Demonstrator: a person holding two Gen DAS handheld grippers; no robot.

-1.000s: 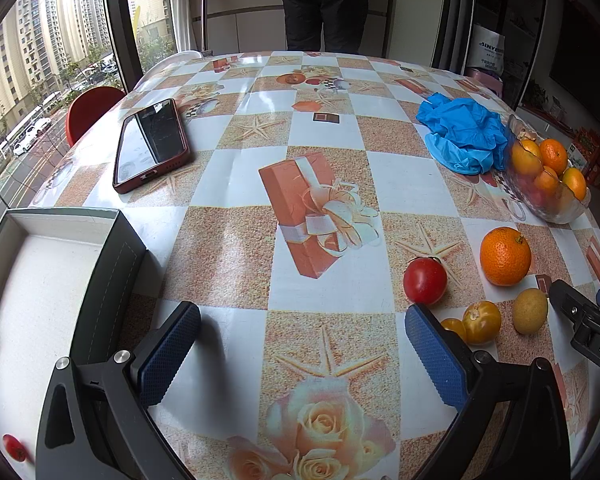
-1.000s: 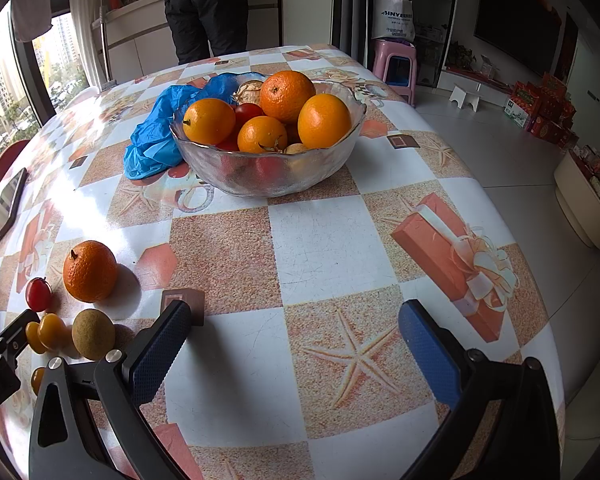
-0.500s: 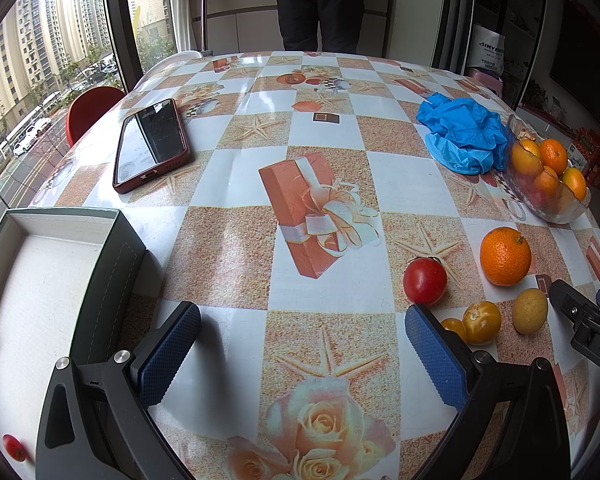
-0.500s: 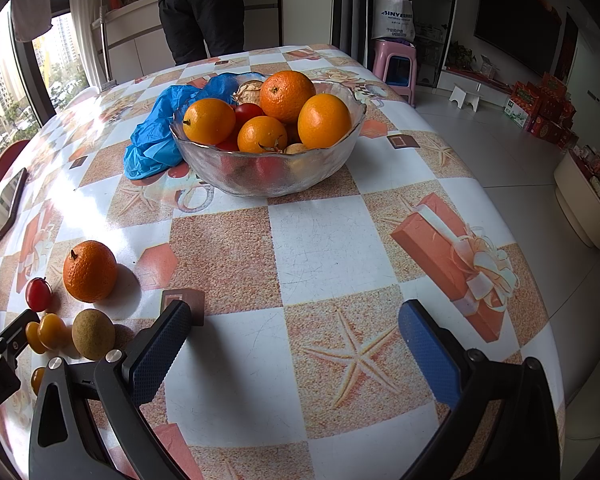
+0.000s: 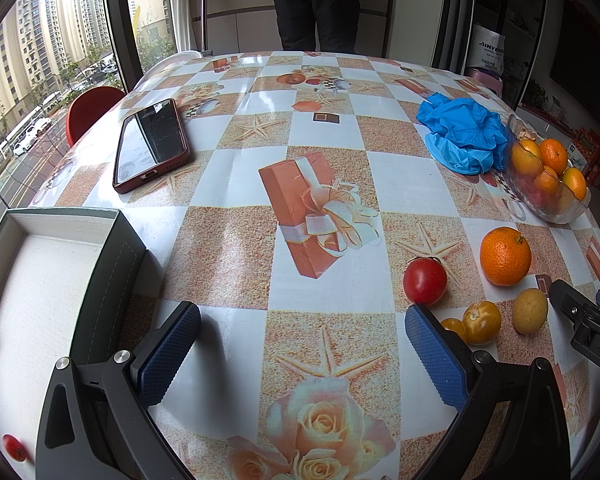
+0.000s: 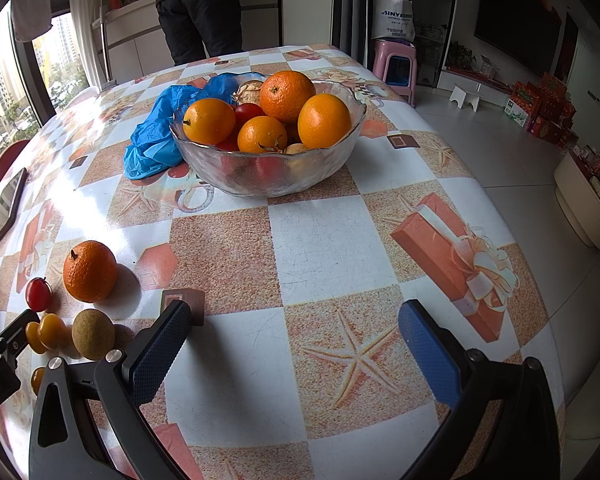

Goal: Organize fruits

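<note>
At the far left sits a white-lined box [image 5: 40,280] already holding a small red fruit [image 5: 14,447]. The left tool [image 5: 300,354] hovers over the desk [image 5: 236,248], jaws wide and empty; it would do best to centre on the round, glossy red tomato [image 5: 425,281], closing gently to avoid rolling it. Beyond lie yellow tomatoes [image 5: 481,322], a tan fruit [image 5: 530,311] and a dimpled orange [image 5: 505,256]. The right tool [image 6: 294,346] also gapes empty near the glass bowl [image 6: 268,176].

The standing person [image 5: 318,4] is cut off above the waist by the top edge. The box [image 5: 112,276] is cropped at the left. Lower fruits in the glass bowl [image 6: 268,172] are blurred behind its frosted wall and cannot be identified.
</note>
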